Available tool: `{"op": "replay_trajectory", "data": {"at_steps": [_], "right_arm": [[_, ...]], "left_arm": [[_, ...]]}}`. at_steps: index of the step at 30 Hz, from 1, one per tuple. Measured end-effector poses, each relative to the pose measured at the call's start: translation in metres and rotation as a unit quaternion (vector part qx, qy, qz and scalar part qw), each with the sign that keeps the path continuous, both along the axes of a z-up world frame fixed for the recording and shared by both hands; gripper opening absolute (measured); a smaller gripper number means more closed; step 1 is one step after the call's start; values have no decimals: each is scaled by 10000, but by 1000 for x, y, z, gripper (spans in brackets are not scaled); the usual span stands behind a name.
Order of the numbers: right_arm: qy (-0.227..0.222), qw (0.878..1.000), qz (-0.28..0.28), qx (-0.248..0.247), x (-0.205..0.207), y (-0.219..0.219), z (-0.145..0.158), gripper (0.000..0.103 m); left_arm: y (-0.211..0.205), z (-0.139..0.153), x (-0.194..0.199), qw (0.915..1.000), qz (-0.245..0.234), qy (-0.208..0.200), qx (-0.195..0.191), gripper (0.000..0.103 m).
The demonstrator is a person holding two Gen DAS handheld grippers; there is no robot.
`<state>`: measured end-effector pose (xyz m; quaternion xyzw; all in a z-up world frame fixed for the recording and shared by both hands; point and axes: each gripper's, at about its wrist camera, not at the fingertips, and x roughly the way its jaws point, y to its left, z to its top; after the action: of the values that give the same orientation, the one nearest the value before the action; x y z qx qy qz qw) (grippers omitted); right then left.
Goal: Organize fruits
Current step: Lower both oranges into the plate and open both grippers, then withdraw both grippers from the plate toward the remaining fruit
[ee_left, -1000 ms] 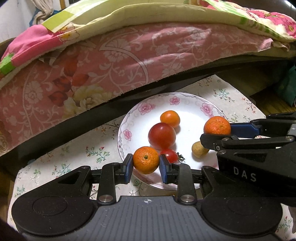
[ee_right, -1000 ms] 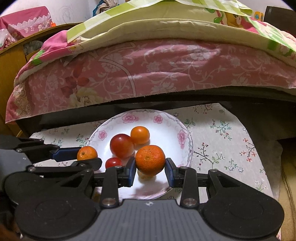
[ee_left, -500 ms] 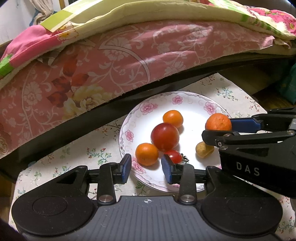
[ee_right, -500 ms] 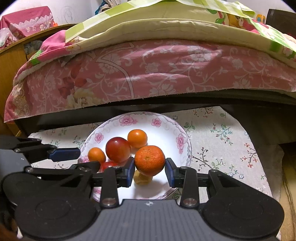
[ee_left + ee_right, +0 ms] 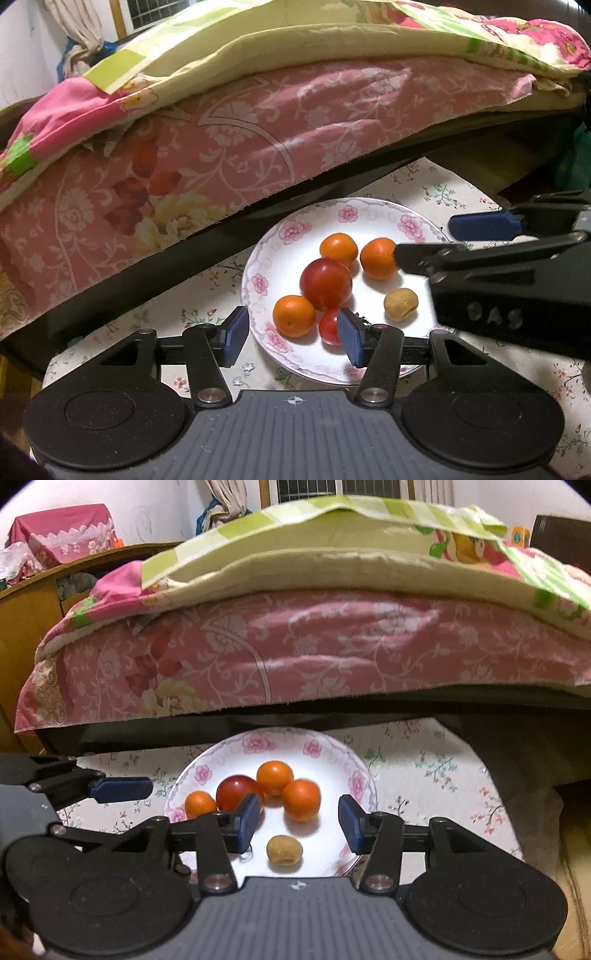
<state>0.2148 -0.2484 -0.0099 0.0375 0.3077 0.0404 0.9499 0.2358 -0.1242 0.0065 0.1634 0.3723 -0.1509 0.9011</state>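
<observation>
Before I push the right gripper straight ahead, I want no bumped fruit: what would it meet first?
Probably the tangerine lying between the open jaws' line on the plate; the small brown fruit sits nearer but lower. Depth is uncertain.

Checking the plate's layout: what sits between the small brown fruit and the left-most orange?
In the left wrist view, the small red tomato sits between the brown fruit and that orange.
</observation>
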Motion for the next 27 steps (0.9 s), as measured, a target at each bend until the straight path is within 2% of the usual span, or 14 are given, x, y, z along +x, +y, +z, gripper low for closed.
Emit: {"op": "replay_trajectory", "data": {"at_steps": [7, 13, 22, 27], "right_arm": [[-41, 9999, -111, 42, -10, -8, 11, 41], [67, 9999, 61, -92, -27, 3, 9, 41], [397, 9982, 349, -283, -64, 19, -2, 41], [623, 9963, 458, -379, -88, 24, -10, 41]], "left_arm": [[13, 9, -6, 9999, 126, -14, -1, 62], [25, 17, -23, 9999, 124, -7, -1, 64], [47, 17, -56, 9998, 78, 167, 28, 65], [59, 15, -85, 9995, -24, 277, 177, 66]]}}
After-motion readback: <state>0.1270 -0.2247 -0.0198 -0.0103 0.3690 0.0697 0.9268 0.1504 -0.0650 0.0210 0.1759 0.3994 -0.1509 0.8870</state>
